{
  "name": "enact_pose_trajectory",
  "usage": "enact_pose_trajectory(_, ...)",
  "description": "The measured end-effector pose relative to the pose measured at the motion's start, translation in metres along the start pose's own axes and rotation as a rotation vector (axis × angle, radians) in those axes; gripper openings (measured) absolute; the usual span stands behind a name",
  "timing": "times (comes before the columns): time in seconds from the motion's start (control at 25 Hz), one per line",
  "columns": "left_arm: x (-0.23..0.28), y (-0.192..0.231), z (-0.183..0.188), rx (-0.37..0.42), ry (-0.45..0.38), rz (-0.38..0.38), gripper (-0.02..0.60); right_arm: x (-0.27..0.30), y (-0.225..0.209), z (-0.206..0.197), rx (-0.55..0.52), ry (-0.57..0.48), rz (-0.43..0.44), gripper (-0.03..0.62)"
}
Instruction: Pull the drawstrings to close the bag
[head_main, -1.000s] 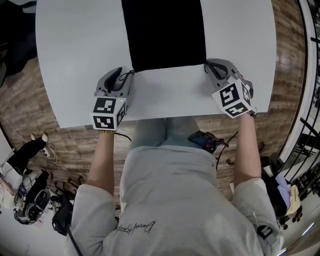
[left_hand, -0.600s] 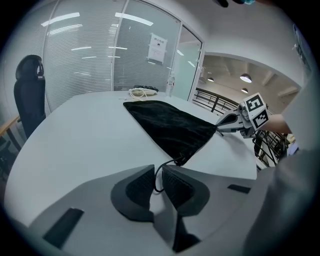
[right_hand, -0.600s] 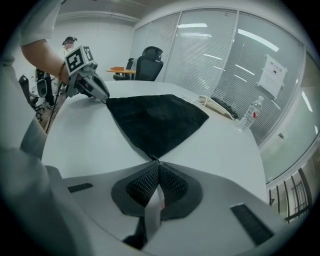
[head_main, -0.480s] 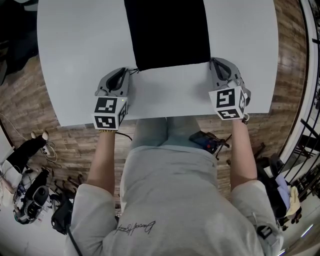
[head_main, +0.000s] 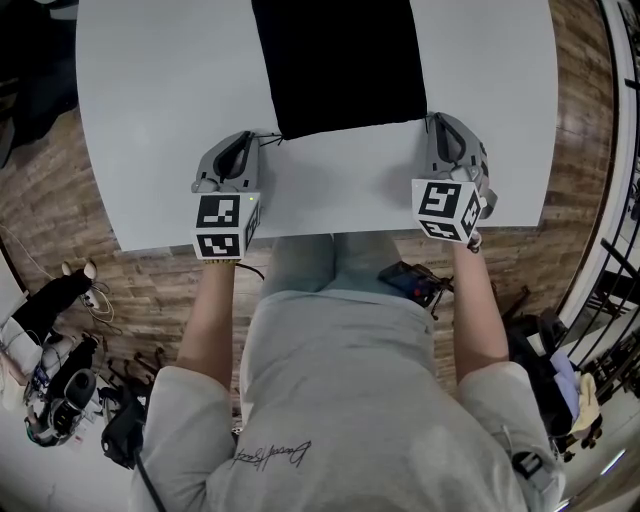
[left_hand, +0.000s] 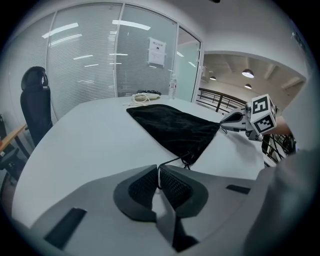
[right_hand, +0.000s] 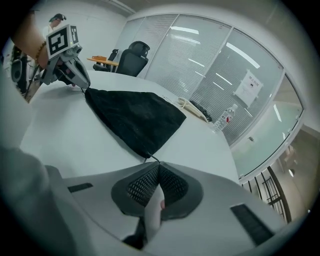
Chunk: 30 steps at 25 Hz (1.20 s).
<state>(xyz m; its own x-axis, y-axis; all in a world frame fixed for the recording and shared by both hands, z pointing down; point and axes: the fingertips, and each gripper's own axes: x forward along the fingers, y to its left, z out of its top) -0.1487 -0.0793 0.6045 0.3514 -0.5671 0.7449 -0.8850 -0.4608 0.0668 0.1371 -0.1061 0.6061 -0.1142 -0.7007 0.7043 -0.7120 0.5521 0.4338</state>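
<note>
A flat black drawstring bag (head_main: 340, 65) lies on the white table (head_main: 150, 100), its near edge toward me. My left gripper (head_main: 262, 140) is at the bag's near left corner. Its jaws have just been closing, and in the left gripper view they (left_hand: 159, 172) now pinch the thin black left drawstring (left_hand: 175, 161) that runs from that corner. At the near right corner, my right gripper (head_main: 428, 122) is shut on the right drawstring (right_hand: 152, 159), which enters between its pads (right_hand: 159, 166). Each gripper shows in the other's view, across the bag (left_hand: 175, 127) (right_hand: 132, 117).
A coiled cable (left_hand: 142, 97) and a water bottle (right_hand: 225, 117) sit at the table's far end. A black office chair (left_hand: 35, 100) stands beside the table, before a glass wall. The table's near edge (head_main: 330, 232) runs just behind both grippers.
The left jaws have gone from wide open to closed on the left drawstring. The right gripper has swung round, its marker cube moving left, while staying at the bag's corner.
</note>
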Motion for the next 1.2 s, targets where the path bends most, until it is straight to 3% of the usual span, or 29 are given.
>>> enact_pose_trajectory(0.4,-0.019,0.004,0.022,-0.017,-0.092,0.089,0.017,-0.002,-0.013,-0.007,0.108,0.020,-0.062,0.023)
enact_pose_trajectory(1.2,-0.073,0.021,0.073,-0.011,-0.217,0.151,0.015,-0.059,-0.058,0.049,0.096,-0.099,-0.156,0.023)
